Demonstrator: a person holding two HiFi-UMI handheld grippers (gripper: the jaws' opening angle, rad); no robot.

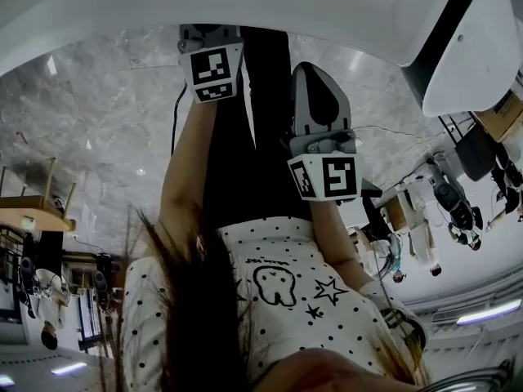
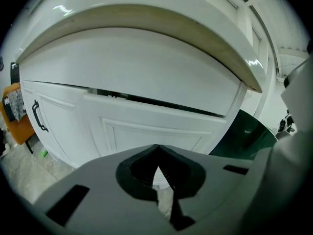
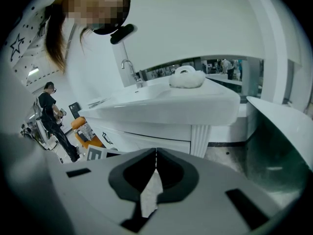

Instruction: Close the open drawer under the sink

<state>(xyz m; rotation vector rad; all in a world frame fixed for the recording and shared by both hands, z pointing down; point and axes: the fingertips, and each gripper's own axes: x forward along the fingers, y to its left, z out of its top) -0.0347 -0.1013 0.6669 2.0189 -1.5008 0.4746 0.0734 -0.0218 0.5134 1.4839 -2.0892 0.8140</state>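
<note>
The white vanity [image 2: 146, 62] under the sink fills the left gripper view. Its panelled drawer front [image 2: 151, 127] sits just ahead of my left gripper [image 2: 157, 148], with a dark gap [image 2: 146, 100] along its top edge. My left gripper is shut with nothing between its jaws and is not touching the drawer. In the head view its marker cube [image 1: 212, 71] shows below the sink's edge [image 1: 245, 6], and its tips are hidden. My right gripper [image 3: 156, 153] is shut and empty. It is held back from the vanity [image 3: 161, 131], to the right of the left one [image 1: 320, 96].
A faucet [image 3: 130, 70] and a white bundle [image 3: 187, 77] are on the sink top. A black door handle [image 2: 38, 116] is at the vanity's left. A dark green glossy panel [image 2: 244, 136] stands to the right. An orange chair [image 3: 80, 126] and a person [image 3: 51, 112] are far left.
</note>
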